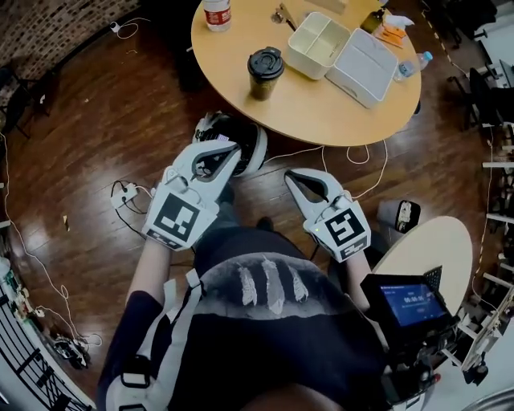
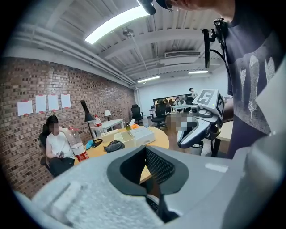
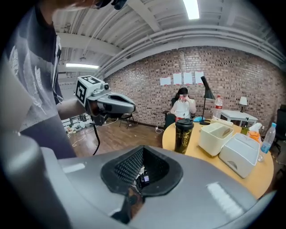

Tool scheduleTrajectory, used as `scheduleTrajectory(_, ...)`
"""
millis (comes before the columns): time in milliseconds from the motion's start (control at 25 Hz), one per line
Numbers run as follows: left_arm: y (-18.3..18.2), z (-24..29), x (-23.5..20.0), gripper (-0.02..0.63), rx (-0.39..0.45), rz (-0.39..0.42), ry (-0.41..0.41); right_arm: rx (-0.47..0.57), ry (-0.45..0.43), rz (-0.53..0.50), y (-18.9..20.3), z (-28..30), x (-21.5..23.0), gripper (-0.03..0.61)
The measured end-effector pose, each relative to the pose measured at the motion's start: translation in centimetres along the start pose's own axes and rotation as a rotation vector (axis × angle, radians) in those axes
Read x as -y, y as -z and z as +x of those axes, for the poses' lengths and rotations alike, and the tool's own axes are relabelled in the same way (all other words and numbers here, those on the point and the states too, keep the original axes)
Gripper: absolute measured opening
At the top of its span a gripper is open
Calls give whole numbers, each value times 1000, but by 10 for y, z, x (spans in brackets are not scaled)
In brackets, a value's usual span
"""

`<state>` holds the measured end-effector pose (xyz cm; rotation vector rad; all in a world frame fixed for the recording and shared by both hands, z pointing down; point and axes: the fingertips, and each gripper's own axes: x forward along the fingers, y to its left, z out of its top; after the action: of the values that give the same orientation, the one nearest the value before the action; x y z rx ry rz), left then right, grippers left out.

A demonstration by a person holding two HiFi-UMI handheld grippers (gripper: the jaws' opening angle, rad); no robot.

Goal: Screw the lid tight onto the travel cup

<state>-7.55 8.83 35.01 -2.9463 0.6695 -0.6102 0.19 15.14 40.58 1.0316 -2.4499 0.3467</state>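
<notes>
Travel cup [image 1: 265, 74], dark lidded cylinder on round wooden table [image 1: 321, 116]; left tool [image 1: 231, 149], right tool [image 1: 294, 178]: jaws together.

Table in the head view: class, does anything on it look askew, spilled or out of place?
Nothing stands out. The cup stands upright, lid on. The white box sits open, with what looks like its cover flat beside it. A bottle stands at the far edge. No spill shows on the table.

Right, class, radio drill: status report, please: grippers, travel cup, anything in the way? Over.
Left gripper shut, empty; right gripper shut, empty. Travel cup upright on table, lid on top, untouched. White box beside it, path looks clear.
</notes>
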Motion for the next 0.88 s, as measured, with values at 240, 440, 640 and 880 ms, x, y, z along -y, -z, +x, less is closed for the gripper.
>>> scheduleTrajectory(240, 0, -1, -60, 3, 58, -1, 30, -12, 42, -7, -47, 41, 7, 7)
scheduleTrajectory(440, 4, -2, -105, 2, 100, -30, 30, -34, 72, -19, -61, 70, 15, 6)
scheduleTrajectory(640, 6, 3, -131, 2, 132, -39, 66, -67, 96, -16, -73, 91, 19, 6)
scheduleTrajectory(880, -5, 23, -147, 2, 141, 13, 96, -107, 102, -19, -64, 100, 34, 8)
